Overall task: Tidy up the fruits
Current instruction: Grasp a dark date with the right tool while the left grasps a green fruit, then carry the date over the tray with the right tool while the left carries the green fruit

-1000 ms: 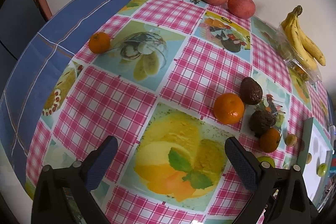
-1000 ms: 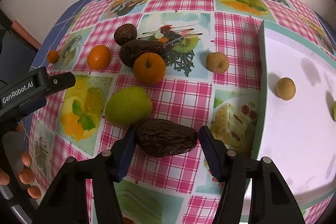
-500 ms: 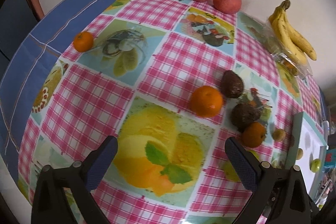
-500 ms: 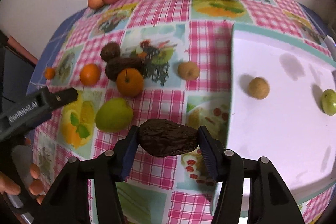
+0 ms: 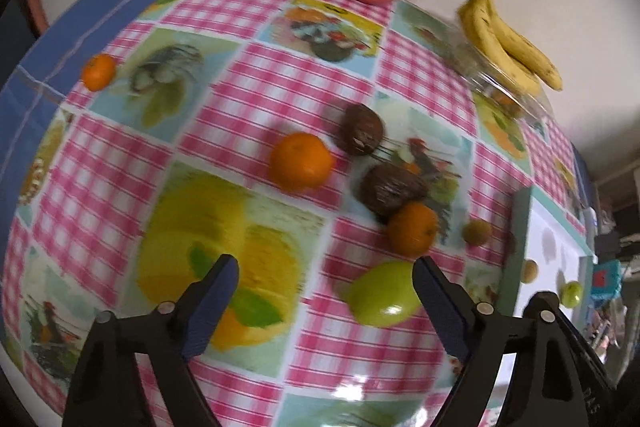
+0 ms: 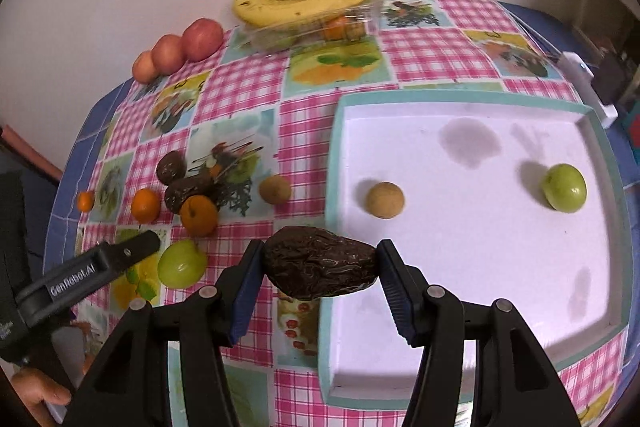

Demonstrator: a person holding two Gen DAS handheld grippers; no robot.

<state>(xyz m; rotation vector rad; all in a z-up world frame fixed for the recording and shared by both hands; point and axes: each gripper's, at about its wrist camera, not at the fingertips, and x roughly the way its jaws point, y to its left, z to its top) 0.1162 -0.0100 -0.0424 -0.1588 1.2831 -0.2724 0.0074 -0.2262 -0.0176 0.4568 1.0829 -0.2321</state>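
Right wrist view shows the right gripper (image 6: 320,261) clamped on a wrinkled dark fruit (image 6: 320,263) above the white tray (image 6: 332,163) edge; two small fruits already lie inside. Oranges, a green apple (image 5: 384,293) and others wait on the tablecloth (image 5: 256,95), the left gripper (image 5: 326,291) spread empty.

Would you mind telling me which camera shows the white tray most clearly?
The right wrist view: the white tray fills its right half, with the whole floor and teal rim visible, plus the tan round fruit and small green fruit inside. The left wrist view shows only a narrow, foreshortened sliver of it at the right edge.
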